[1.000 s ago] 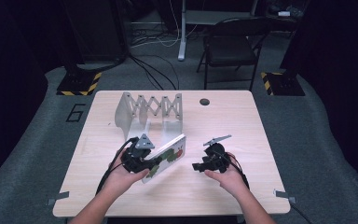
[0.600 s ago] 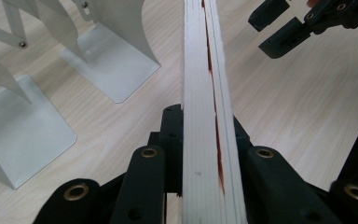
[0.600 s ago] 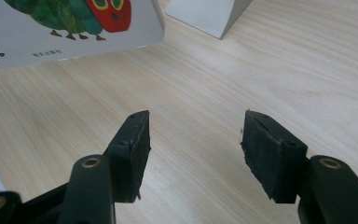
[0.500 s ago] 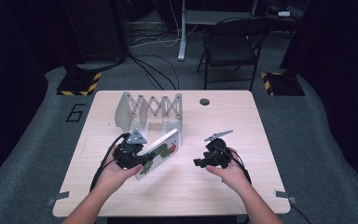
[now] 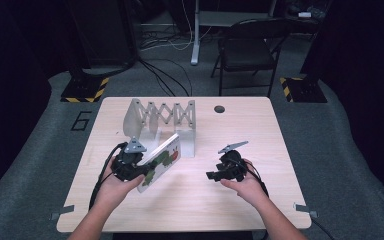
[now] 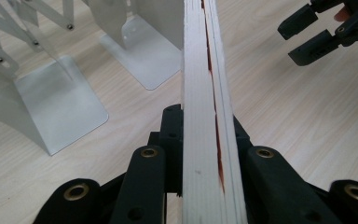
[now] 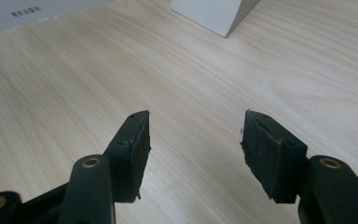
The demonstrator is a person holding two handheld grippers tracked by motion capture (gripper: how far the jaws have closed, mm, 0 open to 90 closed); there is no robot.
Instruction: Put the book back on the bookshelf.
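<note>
My left gripper point(image 5: 142, 169) is closed on a book point(image 5: 161, 161), over the table point(image 5: 195, 210) toward its left edge and nearer the near edge than the far one. In the high view the book is tilted, its white cover with a green and red picture facing up and to the right, and its far end reaches toward the rack point(image 5: 161, 120). In the left gripper view the book point(image 6: 209, 116) runs straight away from the camera, edge on, its pale page block clamped between the two black jaws. A thin red line shows within the page block.

The rack is a white expanding metal divider with a scissor lattice. It stands near the far edge of the table, left of centre. Two of its flat feet point(image 6: 63, 100) rest on the wood just left of the book in the left gripper view. I cannot tell whether the book touches the rack.

A small dark disc point(image 5: 219, 109) lies near the far edge, right of the rack.

My right gripper point(image 5: 216, 176) is open and holds nothing. It sits right of centre, well apart from the book, its jaws pointing toward the left edge. In the right gripper view point(image 7: 193, 154) bare wood shows between the spread pads point(image 7: 265, 156). A white rack foot point(image 7: 214, 11) appears at the top of that view.
</note>
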